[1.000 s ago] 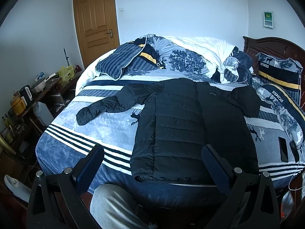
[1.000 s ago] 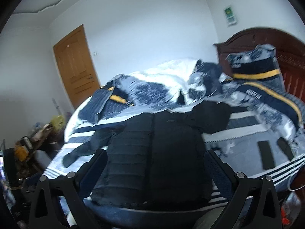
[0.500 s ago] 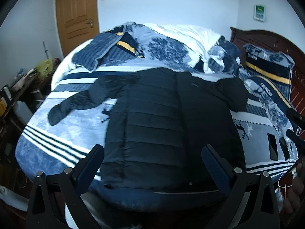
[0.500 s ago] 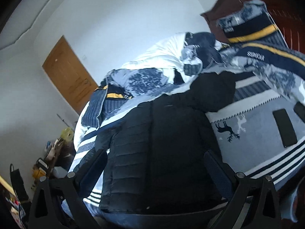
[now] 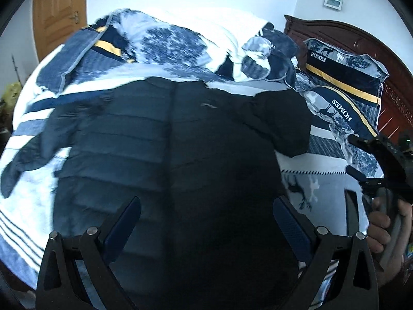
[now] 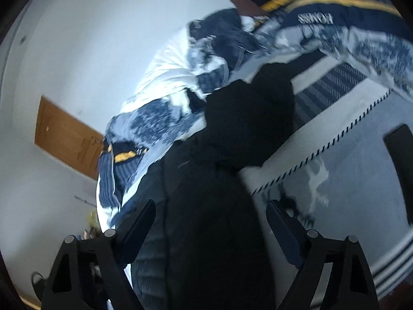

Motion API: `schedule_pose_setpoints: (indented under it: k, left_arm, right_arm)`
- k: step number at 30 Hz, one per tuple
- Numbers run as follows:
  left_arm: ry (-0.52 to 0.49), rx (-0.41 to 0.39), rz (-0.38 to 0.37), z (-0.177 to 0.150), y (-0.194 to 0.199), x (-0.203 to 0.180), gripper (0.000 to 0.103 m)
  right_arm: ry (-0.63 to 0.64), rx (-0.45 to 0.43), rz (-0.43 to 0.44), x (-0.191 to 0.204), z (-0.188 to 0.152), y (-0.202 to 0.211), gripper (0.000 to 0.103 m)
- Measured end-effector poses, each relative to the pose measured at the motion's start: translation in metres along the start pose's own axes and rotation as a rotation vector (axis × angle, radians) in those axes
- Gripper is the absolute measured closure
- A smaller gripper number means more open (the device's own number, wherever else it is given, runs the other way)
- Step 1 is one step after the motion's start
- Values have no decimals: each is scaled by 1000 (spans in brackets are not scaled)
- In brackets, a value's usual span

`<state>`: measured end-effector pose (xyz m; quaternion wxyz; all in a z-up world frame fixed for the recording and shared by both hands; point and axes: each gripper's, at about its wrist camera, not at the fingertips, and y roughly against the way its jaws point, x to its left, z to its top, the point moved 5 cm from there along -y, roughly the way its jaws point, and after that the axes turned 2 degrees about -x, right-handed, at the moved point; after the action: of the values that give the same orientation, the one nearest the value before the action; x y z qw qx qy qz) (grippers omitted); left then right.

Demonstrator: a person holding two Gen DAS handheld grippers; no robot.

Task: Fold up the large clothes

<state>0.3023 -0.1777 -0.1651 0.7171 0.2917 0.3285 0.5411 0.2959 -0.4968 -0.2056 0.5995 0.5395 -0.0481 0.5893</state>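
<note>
Puffer jacket (image 5: 165, 155), black, lies spread flat on the bed (image 5: 322, 180). Left tool (image 5: 206, 222) hangs spread above its hem; right tool (image 6: 210, 222), closing, pinches nothing.

— What sort of place is this?
— A bedroom in a home. A large bed (image 5: 322, 186) with a blue-and-white deer-print cover fills the view.
— What else shows it?
— A carved dark wooden headboard (image 5: 343, 33), pillows (image 5: 343, 69) printed "HOMES", a rumpled quilt (image 5: 180, 44), and a wooden door (image 5: 59, 13) in a white wall.
</note>
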Motion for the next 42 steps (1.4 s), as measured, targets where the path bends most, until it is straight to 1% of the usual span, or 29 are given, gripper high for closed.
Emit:
schedule_pose_setpoints:
  k: [4,6,9,12,14,16,18,20,21,22,23,24,25,26,27,29,31,33,34,35,36,37,38,39,40,41,42]
  left_arm:
    - [-2,17,-30,13,-38,-24,2]
    - [3,24,-45,14,-50,-30,2]
    - [0,46,-57,9,-66,-36,2]
    - [-8,58,-53,8,-77,-36,2]
    - [-6,67,-51,6,-82,-32,2]
    - [-8,72,-43,5,-86,-29,2]
    - [-5,79,-34,3,-88,-25,2]
    - [-4,90,-28,0,-92,-22,2]
    - [-4,95,-28,0,-93,-22,2]
    - [-2,100,-26,-2,-93,-20,2]
    - [-1,102,-22,-2,-92,-18,2]
    - [1,101,-23,-3,-89,-16,2]
    - [5,96,-22,-3,-86,-14,2]
    - [13,89,-17,-3,-81,-10,2]
    - [18,87,-16,-2,-77,-7,2]
    - [40,71,-21,-2,-62,1,2]
    - [52,59,-20,-1,-50,6,2]
    - [70,40,-27,0,-34,13,2]
    - [81,26,-24,1,-23,20,2]
    - [88,18,-20,1,-17,24,2]
    - [105,6,-13,1,-6,35,2]
    - [115,2,-9,0,-2,42,2]
    - [134,-5,-3,-1,7,54,2]
    - [142,-9,1,-3,10,60,2]
    - [159,-13,20,-6,18,76,2]
    - [163,-15,27,-7,20,81,2]
    - [178,-20,49,-11,27,97,2]
  right_arm:
    - [-49,28,-10,-43,51,-44,17]
    - [-73,34,-5,-62,75,-63,18]
    - [-119,65,-24,-95,115,-101,20]
    - [-180,112,-61,-127,144,-146,28]
    - [-176,137,-122,-142,160,-176,39]
    - [-181,126,-153,-154,175,-195,44]
    - [-215,78,-221,-170,190,-207,46]
    - [-269,61,-206,-181,197,-219,46]
    - [-259,47,-210,-181,201,-224,48]
    - [-230,42,-229,-179,205,-227,66]
    - [-186,56,-274,-175,206,-231,84]
    - [-143,77,-328,-172,207,-234,94]
    - [-129,91,-320,-168,207,-233,100]
    - [-138,88,-296,-167,209,-229,100]
    - [-137,57,-289,-160,212,-215,100]
    - [-43,-15,-264,-127,220,-182,100]
    - [106,-91,-218,-65,218,-136,100]
    - [238,-149,-175,-5,206,-97,100]
    - [314,-178,-135,32,197,-77,100]
    - [386,-203,-115,65,186,-63,100]
    - [440,-221,-101,88,172,-47,100]
    - [505,-246,-70,120,154,-31,100]
    - [535,-251,-44,140,144,-28,100]
    - [574,-247,-5,164,125,-23,100]
    - [629,-248,31,189,101,-17,100]
    - [662,-248,45,202,83,-15,100]
    - [695,-242,58,216,59,-15,100]
